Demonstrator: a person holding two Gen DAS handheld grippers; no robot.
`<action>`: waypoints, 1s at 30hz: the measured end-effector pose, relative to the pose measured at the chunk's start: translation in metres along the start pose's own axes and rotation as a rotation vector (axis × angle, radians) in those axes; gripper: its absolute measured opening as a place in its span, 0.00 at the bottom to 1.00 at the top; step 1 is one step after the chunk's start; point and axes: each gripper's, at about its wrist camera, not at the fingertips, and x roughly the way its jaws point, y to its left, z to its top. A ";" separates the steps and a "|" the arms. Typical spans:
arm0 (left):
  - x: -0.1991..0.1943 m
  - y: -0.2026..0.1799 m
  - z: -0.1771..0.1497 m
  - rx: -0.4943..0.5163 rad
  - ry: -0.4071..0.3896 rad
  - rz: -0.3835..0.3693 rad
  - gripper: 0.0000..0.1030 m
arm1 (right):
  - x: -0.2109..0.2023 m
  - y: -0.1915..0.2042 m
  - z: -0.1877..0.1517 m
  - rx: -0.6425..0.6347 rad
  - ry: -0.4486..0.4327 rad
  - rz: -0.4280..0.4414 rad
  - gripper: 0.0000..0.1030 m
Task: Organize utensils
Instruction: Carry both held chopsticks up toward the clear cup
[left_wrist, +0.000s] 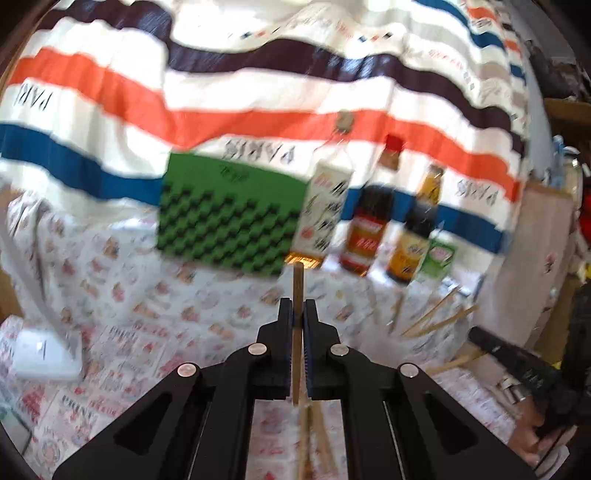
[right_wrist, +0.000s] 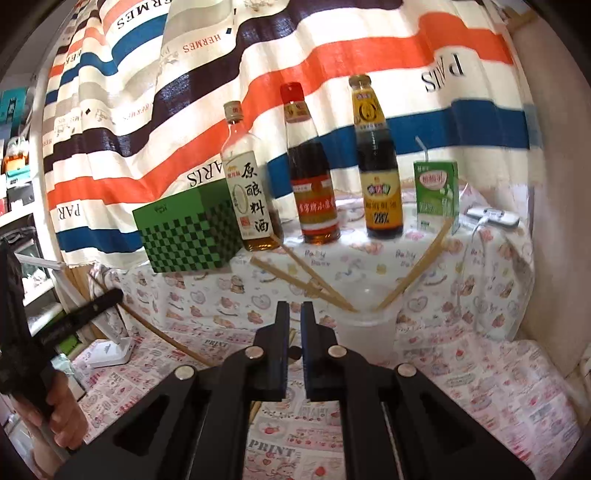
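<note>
My left gripper (left_wrist: 297, 308) is shut on a wooden chopstick (left_wrist: 297, 291) that stands upright between the jaws, its tip above them. More chopsticks (left_wrist: 314, 439) lie on the cloth below it. In the right wrist view a clear plastic cup (right_wrist: 365, 325) holds several chopsticks (right_wrist: 306, 273) that fan out of its mouth. My right gripper (right_wrist: 294, 310) is just left of the cup, its jaws nearly closed with a narrow gap and nothing between them. The left gripper also shows at the left of the right wrist view (right_wrist: 92, 302), holding a chopstick (right_wrist: 166, 334).
A green checkered box (right_wrist: 188, 229), three sauce bottles (right_wrist: 314, 166) and a green drink carton (right_wrist: 437, 192) stand at the back against a striped cloth. A white lamp base (right_wrist: 110, 350) sits at left. A white charger (right_wrist: 493, 218) lies at right.
</note>
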 end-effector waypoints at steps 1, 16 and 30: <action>-0.003 -0.005 0.007 0.010 -0.015 -0.009 0.04 | -0.002 -0.002 0.005 0.008 0.005 -0.006 0.05; 0.003 -0.077 0.041 0.153 -0.035 -0.051 0.04 | 0.010 -0.035 0.011 0.031 0.156 0.121 0.05; 0.016 -0.077 0.044 0.176 -0.002 0.065 0.04 | 0.110 0.019 -0.094 -0.293 0.676 0.197 0.39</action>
